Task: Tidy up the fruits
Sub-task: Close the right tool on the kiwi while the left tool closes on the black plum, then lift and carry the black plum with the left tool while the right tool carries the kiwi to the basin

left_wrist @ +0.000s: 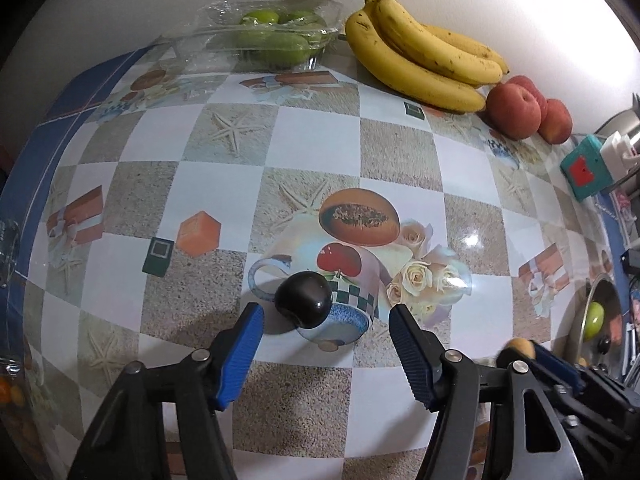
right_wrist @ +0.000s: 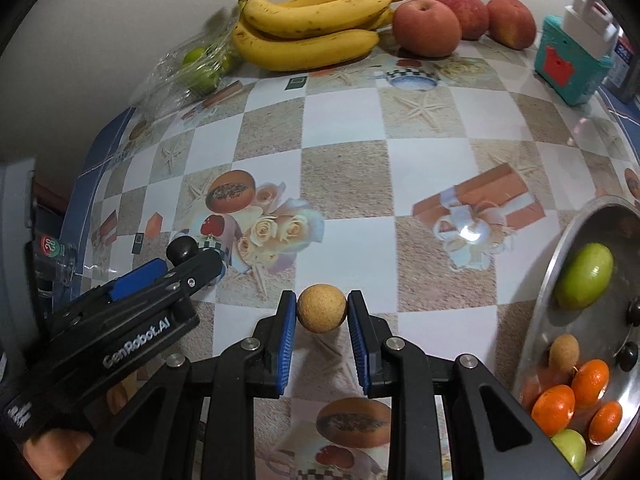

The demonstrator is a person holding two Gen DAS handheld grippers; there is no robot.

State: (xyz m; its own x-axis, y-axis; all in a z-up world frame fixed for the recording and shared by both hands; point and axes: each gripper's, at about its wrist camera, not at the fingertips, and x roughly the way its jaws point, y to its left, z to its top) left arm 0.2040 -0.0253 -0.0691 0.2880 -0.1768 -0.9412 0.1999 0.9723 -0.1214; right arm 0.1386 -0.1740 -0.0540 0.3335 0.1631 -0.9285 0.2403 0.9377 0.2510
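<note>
My left gripper (left_wrist: pixel 326 320) is open, its blue fingers on either side of a small dark plum (left_wrist: pixel 304 300) that rests on the patterned tablecloth, just beyond the tips. The plum (right_wrist: pixel 183 249) and the left gripper (right_wrist: pixel 160 276) also show in the right wrist view. My right gripper (right_wrist: pixel 322 312) is shut on a small round tan fruit (right_wrist: pixel 322 309) and holds it above the table. A metal tray (right_wrist: pixel 560 264) at the right holds a green fruit (right_wrist: pixel 586 276), small oranges (right_wrist: pixel 576 396) and another tan fruit (right_wrist: pixel 564 354).
At the back by the wall lie a bunch of bananas (left_wrist: pixel 420 52), red apples (left_wrist: pixel 520 108) and a clear plastic box with green fruits (left_wrist: pixel 264 36). A teal toy box (right_wrist: pixel 568 60) stands back right. The table's blue edge (left_wrist: pixel 24 184) runs along the left.
</note>
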